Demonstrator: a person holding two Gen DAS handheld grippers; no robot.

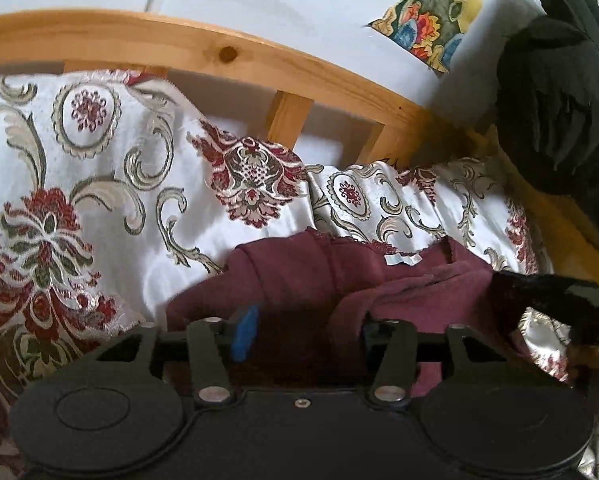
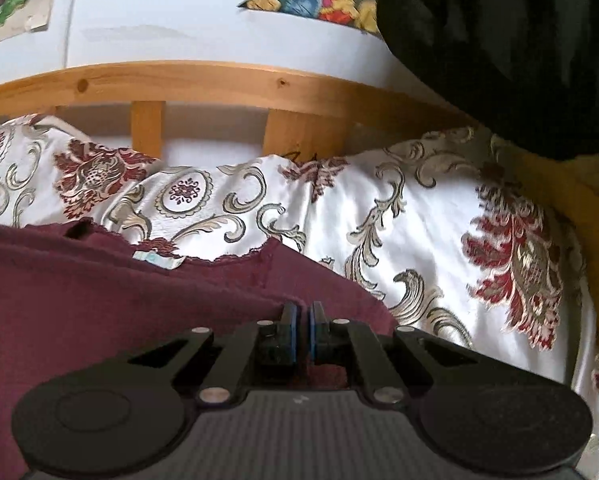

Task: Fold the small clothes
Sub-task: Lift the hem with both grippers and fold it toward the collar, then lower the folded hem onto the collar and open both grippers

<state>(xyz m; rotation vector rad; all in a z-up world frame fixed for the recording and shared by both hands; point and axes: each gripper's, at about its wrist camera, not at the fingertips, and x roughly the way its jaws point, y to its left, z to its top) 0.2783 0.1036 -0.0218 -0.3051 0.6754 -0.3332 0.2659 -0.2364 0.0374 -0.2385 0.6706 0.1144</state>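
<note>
A maroon garment (image 2: 99, 300) lies on a bed's floral bedspread (image 2: 439, 216); nearest, the right gripper (image 2: 303, 316) has its jaws pressed nearly together over the garment's right edge, seemingly pinching cloth. The left gripper (image 1: 305, 330) has its jaws spread wide over bunched folds on the garment's left part. Beyond the garment's neckline label (image 2: 159, 259) stands a wooden headboard (image 2: 235, 84).

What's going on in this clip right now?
A person holding a gripper in each hand is working on a maroon top spread on a floral bedspread by a wooden bed rail. The right gripper is pinched shut at the garment's edge. The left gripper is open over the bunched fabric. Nothing looks neatly folded yet.
</note>
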